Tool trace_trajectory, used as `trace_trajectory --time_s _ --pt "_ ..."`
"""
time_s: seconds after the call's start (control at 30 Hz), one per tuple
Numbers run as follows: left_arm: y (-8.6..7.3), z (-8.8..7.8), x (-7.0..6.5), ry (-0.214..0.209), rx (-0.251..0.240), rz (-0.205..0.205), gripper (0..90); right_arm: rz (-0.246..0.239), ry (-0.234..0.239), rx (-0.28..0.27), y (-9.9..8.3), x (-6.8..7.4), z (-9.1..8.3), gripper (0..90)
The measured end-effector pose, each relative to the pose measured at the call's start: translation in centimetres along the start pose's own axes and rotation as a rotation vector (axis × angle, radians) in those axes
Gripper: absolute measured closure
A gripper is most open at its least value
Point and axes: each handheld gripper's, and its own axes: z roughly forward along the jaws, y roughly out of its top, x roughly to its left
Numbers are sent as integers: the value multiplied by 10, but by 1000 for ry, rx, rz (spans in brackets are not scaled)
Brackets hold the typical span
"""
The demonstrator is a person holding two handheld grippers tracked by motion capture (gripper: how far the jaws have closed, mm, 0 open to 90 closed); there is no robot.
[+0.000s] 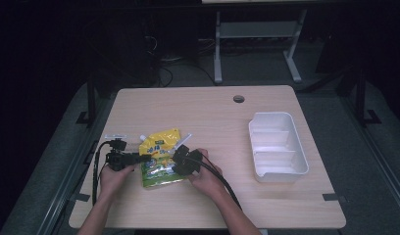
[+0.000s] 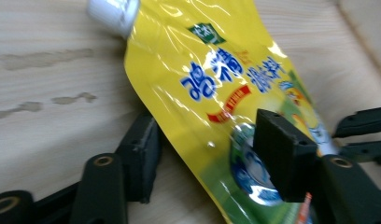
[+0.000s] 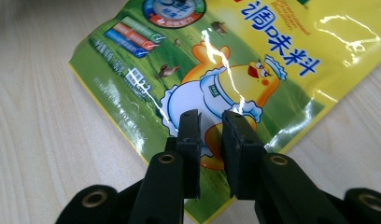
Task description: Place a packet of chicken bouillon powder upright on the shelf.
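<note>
Lying on the wooden table (image 1: 208,112) in a dark room, the pouch (image 1: 161,159) sits between the spread left gripper (image 2: 212,154), while the right gripper (image 3: 210,140) is nearly closed above it.

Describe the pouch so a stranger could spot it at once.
On the light wooden table, look left of the white plastic three-compartment tray. There lies a flat glossy yellow-and-green pouch with a white screw cap and a cartoon chick, the table's one colourful thing.
</note>
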Motion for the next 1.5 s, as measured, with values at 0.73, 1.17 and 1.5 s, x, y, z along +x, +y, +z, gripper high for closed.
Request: trace_trajectory --time_s 0.73,1.17,1.5 --pt "-2 -26 -8 -102 -77 149 891 80 43 -71 1 -16 -20 543" --pt "-12 -53 -24 -149 -144 288 891 192 67 -185 12 -44 -43 407" --pt "-19 -58 -30 -201 -162 353 891 244 192 -248 21 -58 -40 426"
